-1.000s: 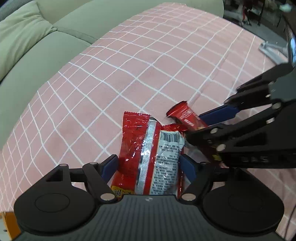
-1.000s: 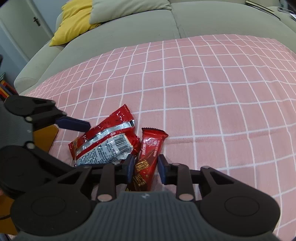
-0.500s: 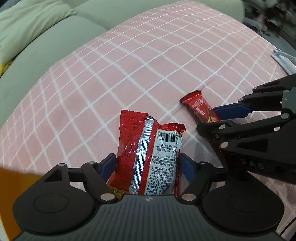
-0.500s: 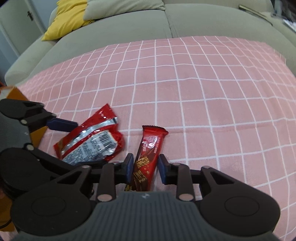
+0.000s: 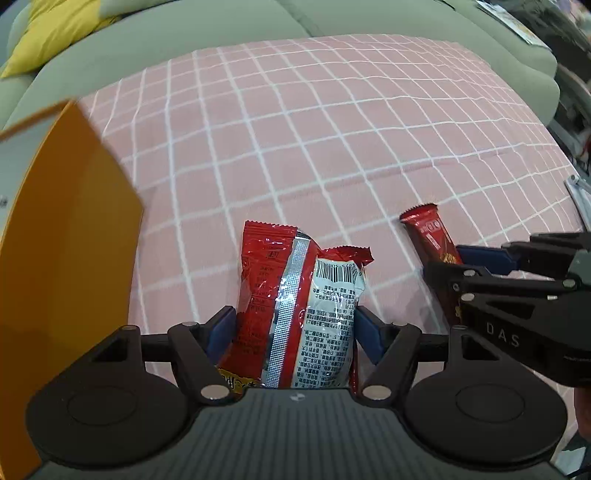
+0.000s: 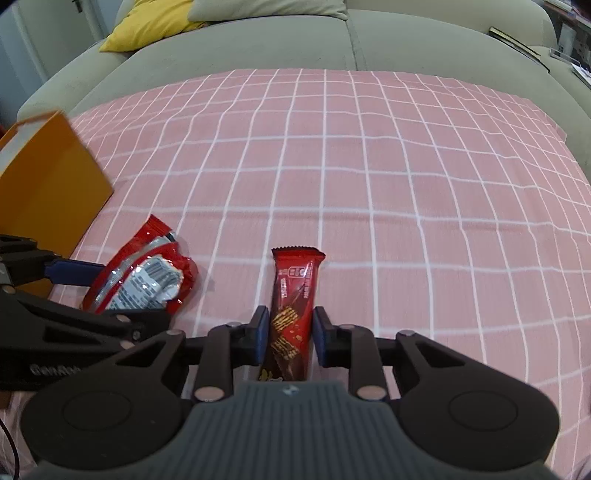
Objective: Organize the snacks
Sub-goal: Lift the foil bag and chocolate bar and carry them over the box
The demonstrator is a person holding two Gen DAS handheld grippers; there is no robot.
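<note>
Since 1 second ago: orange box (image 5: 70, 236) newly in view at the left edge, both tongs carried toward it along with their snacks. Left gripper (image 5: 293, 328) closing, blue pads pressed on both sides of the red snack bag (image 5: 295, 306), bag held upright between them above the pink checked cloth (image 5: 314, 147). Right gripper (image 6: 290, 338) closing too, clenched on the lower half of the red chocolate bar (image 6: 291, 295), top end sticking out past the fingers. Bag and bar apart, bar to the bag's right, both near the box but outside it. Box standing on the cloth's left edge; only 1 orange wall and a pale rim showing, contents impossible to tell. Grey-green sofa (image 6: 295, 40) beyond the cloth, with a yellow cushion (image 6: 147, 22) on it.
</note>
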